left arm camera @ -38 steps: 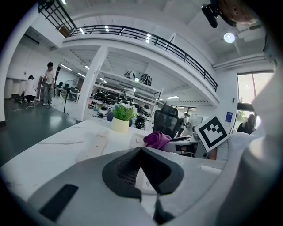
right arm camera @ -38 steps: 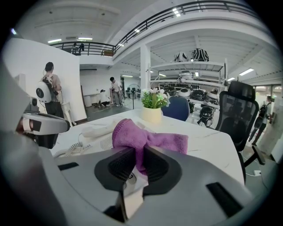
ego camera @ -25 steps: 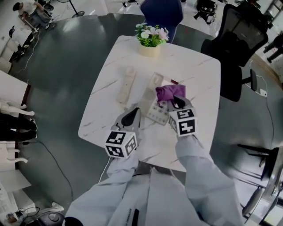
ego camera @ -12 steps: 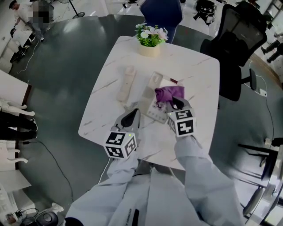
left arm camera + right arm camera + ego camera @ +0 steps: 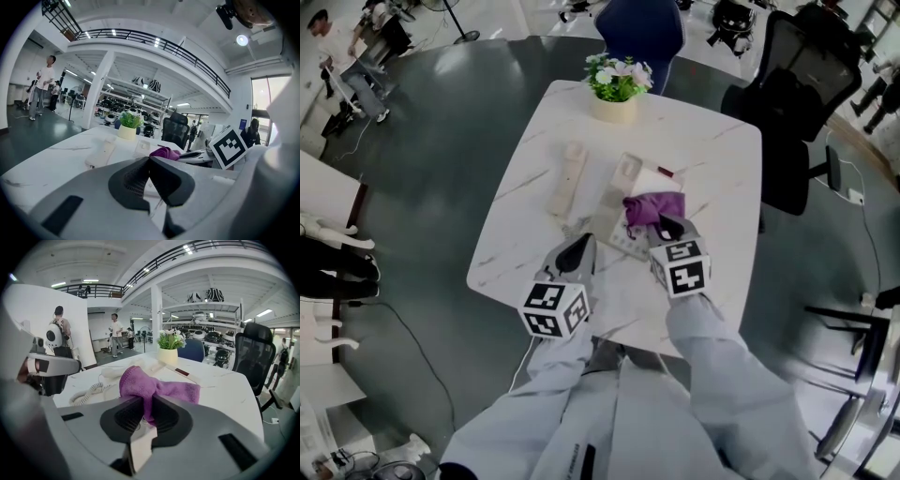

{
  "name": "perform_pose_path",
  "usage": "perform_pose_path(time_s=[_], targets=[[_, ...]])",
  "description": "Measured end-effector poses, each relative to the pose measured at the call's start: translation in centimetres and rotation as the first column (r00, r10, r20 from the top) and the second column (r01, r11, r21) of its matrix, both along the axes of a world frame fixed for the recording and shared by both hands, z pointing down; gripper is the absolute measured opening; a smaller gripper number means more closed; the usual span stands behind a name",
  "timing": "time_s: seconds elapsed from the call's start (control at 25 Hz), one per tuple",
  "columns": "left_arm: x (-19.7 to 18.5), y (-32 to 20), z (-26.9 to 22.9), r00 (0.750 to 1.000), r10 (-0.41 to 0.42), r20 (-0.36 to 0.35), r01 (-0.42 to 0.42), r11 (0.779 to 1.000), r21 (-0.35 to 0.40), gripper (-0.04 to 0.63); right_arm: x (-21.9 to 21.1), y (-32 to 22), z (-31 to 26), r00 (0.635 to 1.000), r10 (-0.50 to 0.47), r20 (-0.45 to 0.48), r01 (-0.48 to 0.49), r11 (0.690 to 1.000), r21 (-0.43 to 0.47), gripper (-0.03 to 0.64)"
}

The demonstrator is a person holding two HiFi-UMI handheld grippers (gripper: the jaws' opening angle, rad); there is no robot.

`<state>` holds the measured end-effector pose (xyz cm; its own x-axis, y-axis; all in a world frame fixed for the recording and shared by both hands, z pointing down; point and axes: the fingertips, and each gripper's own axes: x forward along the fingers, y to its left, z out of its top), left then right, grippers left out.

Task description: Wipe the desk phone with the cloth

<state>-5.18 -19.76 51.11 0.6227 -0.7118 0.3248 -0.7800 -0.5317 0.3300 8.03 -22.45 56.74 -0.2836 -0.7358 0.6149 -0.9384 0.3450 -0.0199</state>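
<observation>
Purple cloth [image 5: 654, 207] clamped in right claw [image 5: 666, 227], resting on desk phone [image 5: 617, 214] mid worktop [image 5: 722, 159] | left claw [image 5: 577, 251] closed, empty, near the phone | risk: unbraced phone may slide under the wipe, or cloth may snag the coiled cord [image 5: 89, 392].

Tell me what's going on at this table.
A person works a gripper in each hand. The right gripper is shut on a purple cloth, holding it over the desk phone on the table. The handset lies off the base, beside it. The left gripper is shut and empty, near the table's front edge.
</observation>
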Motion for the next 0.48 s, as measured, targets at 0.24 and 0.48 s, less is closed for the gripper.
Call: perform_pose_path(time_s=[0.24, 0.48], targets=[[-0.1, 0.6, 0.0, 1.0, -0.001, -0.003, 0.001, 1.0, -0.004, -0.002, -0.8, 1.1, 0.3, 1.0, -0.015, -0.001, 0.015, 1.0, -0.013, 0.037], [-0.5, 1.0, -0.2, 1.0, -0.002, -0.005, 0.002, 1.0, -0.002, -0.002, -1.6, 2.0, 0.5, 1.0, -0.017, 0.006, 0.017, 1.0, -0.026, 0.037]])
